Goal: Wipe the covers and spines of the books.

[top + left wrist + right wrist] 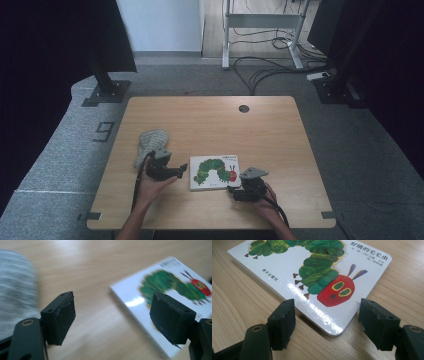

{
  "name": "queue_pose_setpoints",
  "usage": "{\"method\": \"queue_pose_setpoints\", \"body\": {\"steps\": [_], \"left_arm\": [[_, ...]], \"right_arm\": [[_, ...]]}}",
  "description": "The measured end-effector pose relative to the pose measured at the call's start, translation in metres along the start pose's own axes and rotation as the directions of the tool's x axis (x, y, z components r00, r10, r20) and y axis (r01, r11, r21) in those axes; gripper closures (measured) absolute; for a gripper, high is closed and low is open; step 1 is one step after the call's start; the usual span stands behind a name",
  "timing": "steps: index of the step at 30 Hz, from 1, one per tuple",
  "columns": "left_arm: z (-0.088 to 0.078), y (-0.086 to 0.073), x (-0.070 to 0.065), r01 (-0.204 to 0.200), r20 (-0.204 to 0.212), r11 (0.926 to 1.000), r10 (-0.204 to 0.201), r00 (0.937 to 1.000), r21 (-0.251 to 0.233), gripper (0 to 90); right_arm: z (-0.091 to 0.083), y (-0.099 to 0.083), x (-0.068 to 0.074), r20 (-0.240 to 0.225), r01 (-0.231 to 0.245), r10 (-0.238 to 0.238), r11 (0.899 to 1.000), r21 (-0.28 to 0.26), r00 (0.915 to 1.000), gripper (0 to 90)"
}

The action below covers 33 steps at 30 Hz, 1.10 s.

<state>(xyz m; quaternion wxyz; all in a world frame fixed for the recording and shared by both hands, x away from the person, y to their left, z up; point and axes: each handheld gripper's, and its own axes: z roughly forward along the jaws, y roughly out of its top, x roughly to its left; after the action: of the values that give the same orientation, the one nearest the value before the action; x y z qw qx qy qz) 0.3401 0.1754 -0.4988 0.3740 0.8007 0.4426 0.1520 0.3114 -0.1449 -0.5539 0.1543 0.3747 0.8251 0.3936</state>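
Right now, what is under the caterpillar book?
The caterpillar book lies flat on the wooden table, closed. Bare wood shows all round its edges, with a thin shadow along its near edge. Whatever might lie beneath it is covered, and so are its pages.

My high view looks forward and down over the whole table (210, 120), while my left and right gripper views skim low and close, both sharing the caterpillar picture book (317, 277).
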Motion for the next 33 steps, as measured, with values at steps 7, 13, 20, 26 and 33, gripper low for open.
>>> {"method": "queue_pose_setpoints", "body": {"steps": [7, 13, 20, 26, 33], "left_arm": [[0.019, -0.015, -0.026, -0.048, 0.055, 0.9971, 0.045, 0.9975, 0.059, 20.4], [0.026, -0.023, -0.039, -0.074, 0.088, 0.9930, 0.066, 0.9940, 0.092, 19.6], [0.035, -0.030, -0.055, -0.111, 0.065, 0.9858, 0.103, 0.9925, 0.126, 18.0], [0.039, -0.029, -0.059, -0.105, 0.036, 0.9852, 0.101, 0.9942, 0.135, 14.5], [0.041, -0.030, -0.066, -0.115, 0.008, 0.9822, 0.115, 0.9933, 0.148, 10.9]], "right_arm": [[0.000, 0.000, 0.000, 0.001, 0.002, -0.002, 1.000, 0.001, 1.0000, 29.2], [0.000, 0.000, 0.000, 0.001, 0.002, -0.002, 1.000, 0.002, 1.0000, 29.2], [0.000, 0.000, 0.001, 0.006, 0.009, -0.009, 1.000, 0.002, 0.9999, 28.9], [0.000, 0.000, 0.001, 0.004, 0.007, -0.007, 1.000, 0.003, 1.0000, 28.9], [0.000, 0.000, 0.001, 0.005, 0.008, -0.008, 1.000, 0.002, 1.0000, 28.9]]}}
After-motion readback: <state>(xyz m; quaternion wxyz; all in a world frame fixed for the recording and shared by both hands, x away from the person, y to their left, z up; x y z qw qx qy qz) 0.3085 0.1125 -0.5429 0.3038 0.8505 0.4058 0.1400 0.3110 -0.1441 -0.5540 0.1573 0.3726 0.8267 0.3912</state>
